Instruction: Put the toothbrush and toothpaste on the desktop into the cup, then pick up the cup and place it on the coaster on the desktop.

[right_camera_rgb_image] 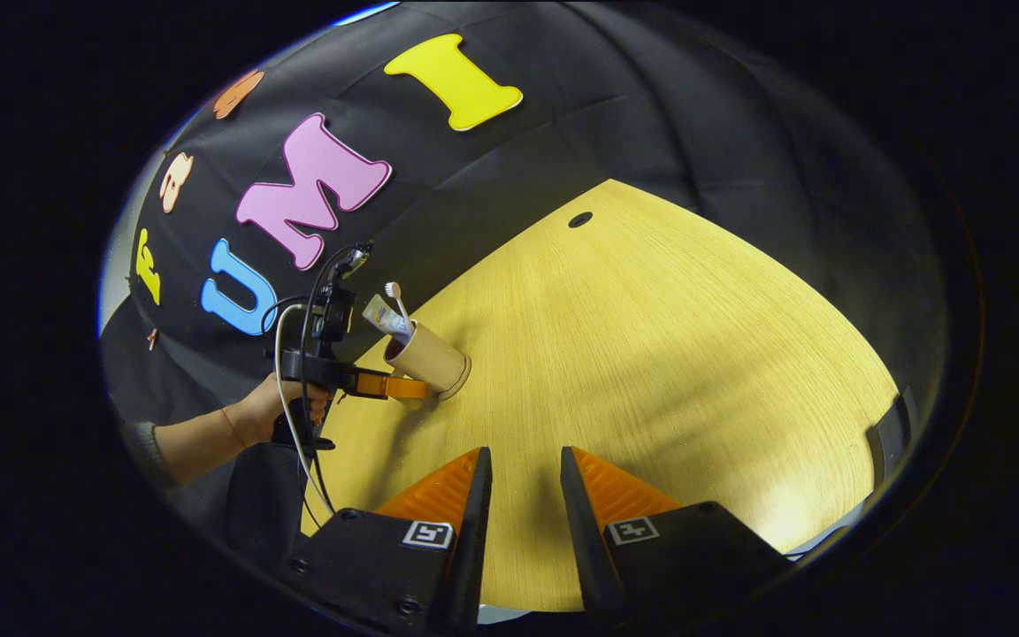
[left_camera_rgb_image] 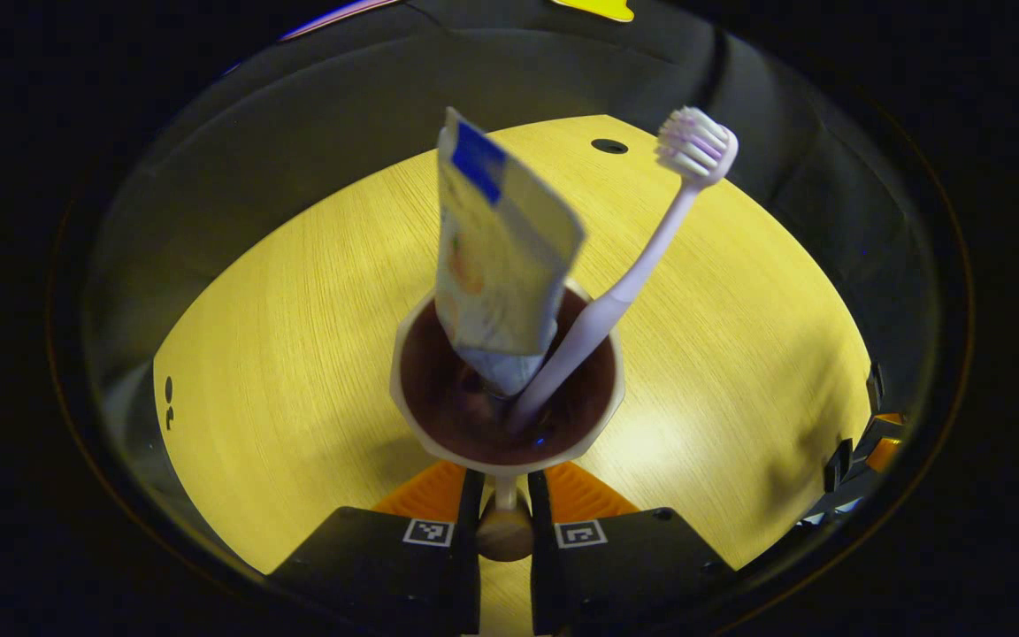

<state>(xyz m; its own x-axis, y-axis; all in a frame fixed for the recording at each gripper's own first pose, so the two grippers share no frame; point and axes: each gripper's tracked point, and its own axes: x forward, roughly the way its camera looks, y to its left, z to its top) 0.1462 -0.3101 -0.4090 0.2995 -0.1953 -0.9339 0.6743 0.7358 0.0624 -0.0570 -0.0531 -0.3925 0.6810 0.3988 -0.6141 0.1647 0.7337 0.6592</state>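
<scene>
A tan cup (left_camera_rgb_image: 509,402) with a dark inside holds the toothpaste tube (left_camera_rgb_image: 501,265) and the pale toothbrush (left_camera_rgb_image: 642,265), both upright with the bristles on top. My left gripper (left_camera_rgb_image: 505,495) is shut on the cup's thin handle, close to the near rim. In the right gripper view, the cup (right_camera_rgb_image: 428,356) stands at the desk's far left with a flat tan disc (right_camera_rgb_image: 459,376) under its base, apparently the coaster. A hand holds the left gripper (right_camera_rgb_image: 408,387) against the cup's side. My right gripper (right_camera_rgb_image: 523,495) hovers open over bare desk, well apart from the cup.
The yellow wooden desktop (left_camera_rgb_image: 739,336) has a small dark hole (left_camera_rgb_image: 609,146) near its far edge and ends at the black cloth wall. The right gripper (left_camera_rgb_image: 863,442) shows at the right edge of the left gripper view. A sleeve and cables (right_camera_rgb_image: 288,416) hang left of the cup.
</scene>
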